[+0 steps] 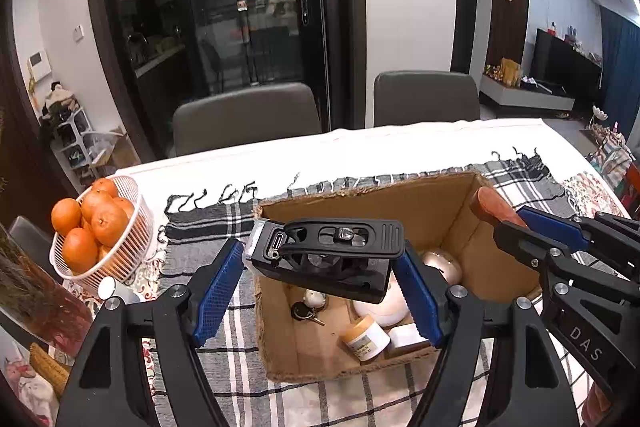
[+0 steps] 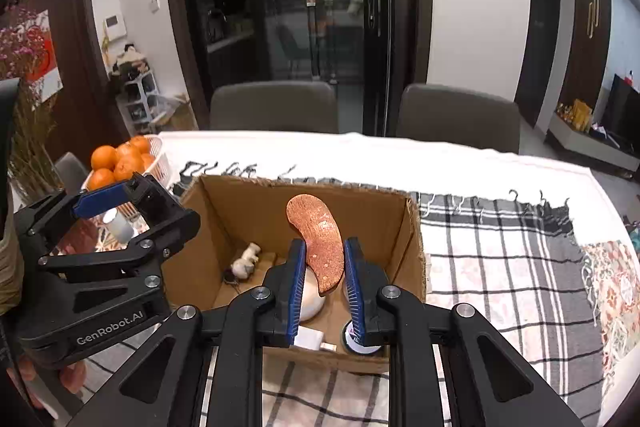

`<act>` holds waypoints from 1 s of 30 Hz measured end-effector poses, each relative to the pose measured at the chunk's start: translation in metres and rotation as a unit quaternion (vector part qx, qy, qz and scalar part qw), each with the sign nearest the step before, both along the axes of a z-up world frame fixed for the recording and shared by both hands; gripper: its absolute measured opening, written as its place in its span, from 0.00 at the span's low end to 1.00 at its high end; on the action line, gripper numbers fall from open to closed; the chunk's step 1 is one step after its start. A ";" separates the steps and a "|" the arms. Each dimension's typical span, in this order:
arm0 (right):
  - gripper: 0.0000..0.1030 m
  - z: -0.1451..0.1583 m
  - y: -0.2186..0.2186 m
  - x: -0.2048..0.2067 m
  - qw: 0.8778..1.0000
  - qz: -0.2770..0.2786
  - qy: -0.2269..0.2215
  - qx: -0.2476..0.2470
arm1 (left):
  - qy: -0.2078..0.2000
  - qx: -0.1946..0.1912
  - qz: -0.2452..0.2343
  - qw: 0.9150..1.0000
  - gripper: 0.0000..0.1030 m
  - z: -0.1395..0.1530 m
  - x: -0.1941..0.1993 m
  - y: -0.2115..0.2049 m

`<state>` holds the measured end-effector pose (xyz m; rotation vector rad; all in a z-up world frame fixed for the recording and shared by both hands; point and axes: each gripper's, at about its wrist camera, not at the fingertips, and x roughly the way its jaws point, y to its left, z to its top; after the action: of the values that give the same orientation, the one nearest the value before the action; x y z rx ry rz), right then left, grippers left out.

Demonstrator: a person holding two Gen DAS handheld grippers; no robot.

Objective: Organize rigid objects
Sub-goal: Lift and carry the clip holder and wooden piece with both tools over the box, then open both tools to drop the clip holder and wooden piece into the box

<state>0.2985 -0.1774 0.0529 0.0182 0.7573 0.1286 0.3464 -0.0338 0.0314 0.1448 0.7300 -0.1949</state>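
1. Far left of your worktop (image 1: 360, 151): a white slatted basket (image 1: 138, 227) piled with oranges (image 1: 104, 223), standing on the cloth well apart from the box. A small white cylinder (image 1: 110, 287) lies just in front of it.
2. Your left tool (image 1: 320, 267): the blue pads (image 1: 218, 291) are clenched on a black clip-like device (image 1: 340, 255), which shows a silver end and a slot port on its left side. You hold it level above the near-left part of the box, clear of the contents.
3. Centre: an open cardboard box (image 1: 420, 211) sits on a black-and-white checked cloth (image 1: 208, 227) with a fringed far edge. In it you have a bunch of keys (image 1: 304, 311), a small jar with a tan lid (image 1: 366, 338) lying on its side, a white round object (image 1: 384, 307), a white flat block (image 1: 408, 335) and a pale metallic ball (image 1: 442, 263).
4. Your right tool (image 2: 323, 281): its blue pads (image 2: 298, 283) are closed on a curved reddish-brown wooden piece (image 2: 320, 239), gripped near its lower end. The piece rises tilted above the box interior, its rounded top towards the far wall.
5. Right of the box: checked cloth, then a floral-patterned cloth (image 2: 612, 287) at the worktop's edge.
6. Behind the worktop: two grey chairs (image 1: 246, 117).
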 end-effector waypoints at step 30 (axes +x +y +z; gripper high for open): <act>0.23 -0.062 -0.012 0.049 0.988 0.021 0.153 0.006 | 0.114 0.015 -0.011 0.993 0.74 -0.044 0.040 -0.015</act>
<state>0.3479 -0.1894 -0.0091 0.0337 1.0638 0.1720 0.3860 -0.0490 -0.0129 0.1606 0.9597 -0.2249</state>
